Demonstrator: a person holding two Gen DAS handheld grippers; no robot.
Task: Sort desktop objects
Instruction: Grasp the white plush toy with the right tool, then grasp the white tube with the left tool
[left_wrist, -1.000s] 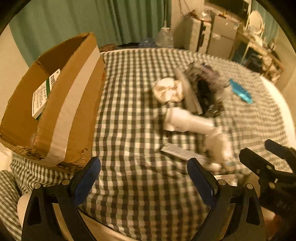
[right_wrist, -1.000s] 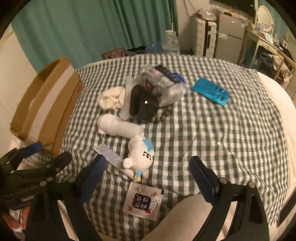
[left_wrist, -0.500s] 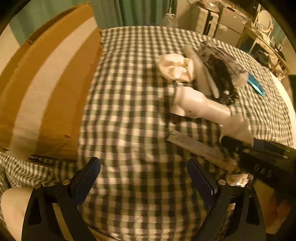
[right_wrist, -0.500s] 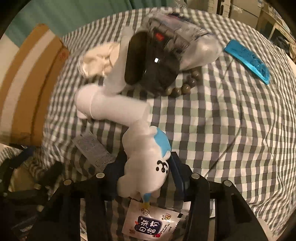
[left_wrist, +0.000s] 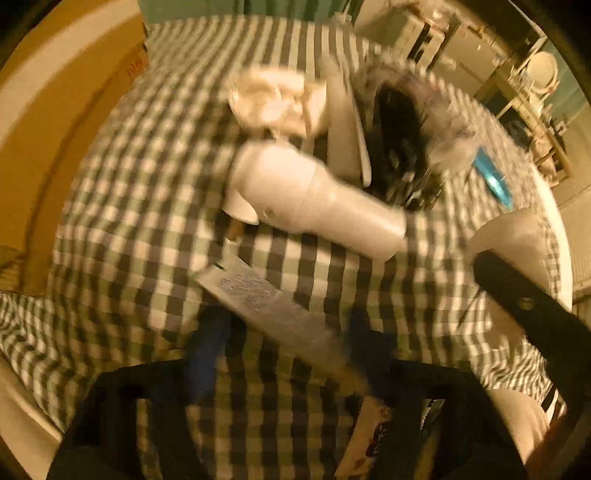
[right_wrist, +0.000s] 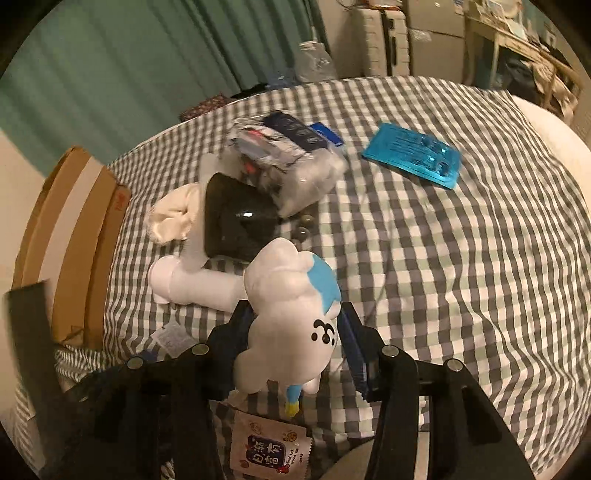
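My right gripper (right_wrist: 295, 321) is shut on a white plush toy (right_wrist: 291, 295) with a blue ear, held just above the checked cloth. In the blurred left wrist view, my left gripper (left_wrist: 286, 343) points down over a flat grey printed sachet (left_wrist: 266, 306). Its jaws are closing with the sachet lying slantwise between them, and the pads do not visibly press on it. The same sachet (right_wrist: 171, 336) shows at the lower left of the right wrist view. A white tube-shaped device (left_wrist: 314, 199) lies just beyond it.
A cardboard box (right_wrist: 74, 240) stands at the left edge of the round table. A crumpled white cloth (right_wrist: 170, 218), a black item (right_wrist: 236, 221), a clear bag of things (right_wrist: 288, 162), beads (right_wrist: 304, 225) and a blue packet (right_wrist: 413, 155) lie mid-table. A snack sachet (right_wrist: 269, 446) lies near the front edge.
The right gripper closed on the plush toy and has lifted it off the cloth. The left gripper dropped toward the grey sachet and its jaws have narrowed around it.
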